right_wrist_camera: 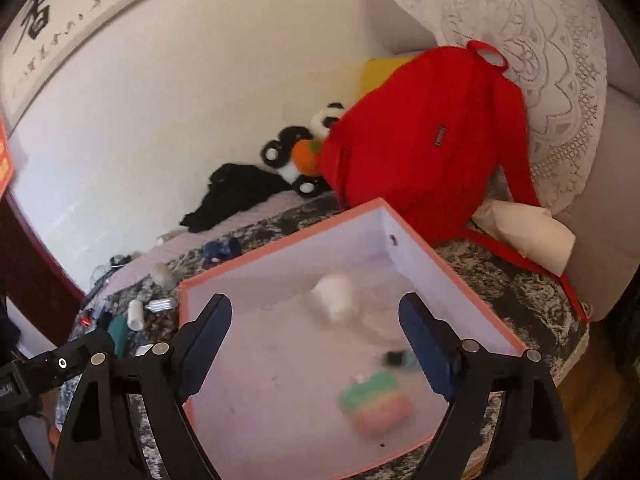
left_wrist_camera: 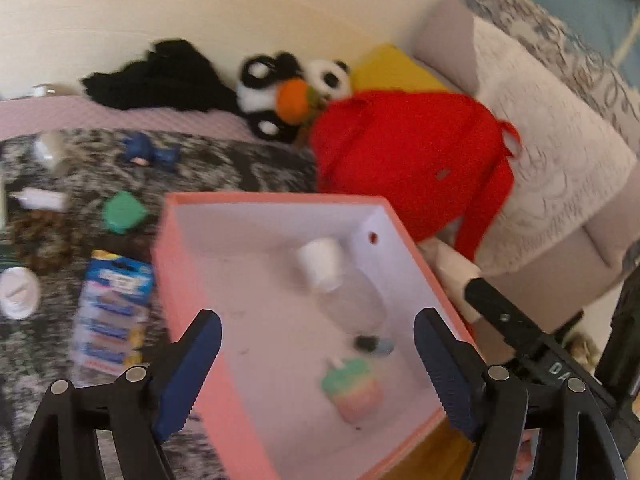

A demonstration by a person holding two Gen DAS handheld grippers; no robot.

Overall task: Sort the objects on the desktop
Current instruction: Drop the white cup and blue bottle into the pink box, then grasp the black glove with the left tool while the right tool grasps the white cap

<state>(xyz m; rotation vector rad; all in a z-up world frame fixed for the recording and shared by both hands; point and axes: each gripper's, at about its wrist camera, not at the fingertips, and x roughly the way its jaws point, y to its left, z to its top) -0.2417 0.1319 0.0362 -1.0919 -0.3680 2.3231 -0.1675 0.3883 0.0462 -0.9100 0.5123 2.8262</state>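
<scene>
Left wrist view: my left gripper point(left_wrist_camera: 318, 344) stands wide open and holds nothing; both dark-blue pads are bare. Framed between them is the pink box point(left_wrist_camera: 192, 280), open-topped, its floor white. Inside lie a clear bottle point(left_wrist_camera: 344, 284) with a white cap, long axis running from 11 o'clock at the cap to 5 o'clock at the base, a small dark item point(left_wrist_camera: 374, 345) and a pastel striped piece point(left_wrist_camera: 354, 390) at 6 o'clock of the bottle. Unsorted goods remain outside the box, at 9 to 10 o'clock of the claw: a blue battery pack point(left_wrist_camera: 114, 312) just beside the box wall, a green block point(left_wrist_camera: 122, 213), a white round lid point(left_wrist_camera: 18, 293) and a white tube point(left_wrist_camera: 42, 199). The frame is motion-blurred.

Right wrist view: my right gripper point(right_wrist_camera: 316, 330) is likewise spread wide and empty, hanging above the same box. The loose items sit at 9 o'clock, beyond the left tool's body point(right_wrist_camera: 48, 368).

Judgement: the remaining pieces all lie on the left flank, so the left hand is nearer. The battery pack, long axis roughly 12 to 6, looks like the closest candidate.
</scene>
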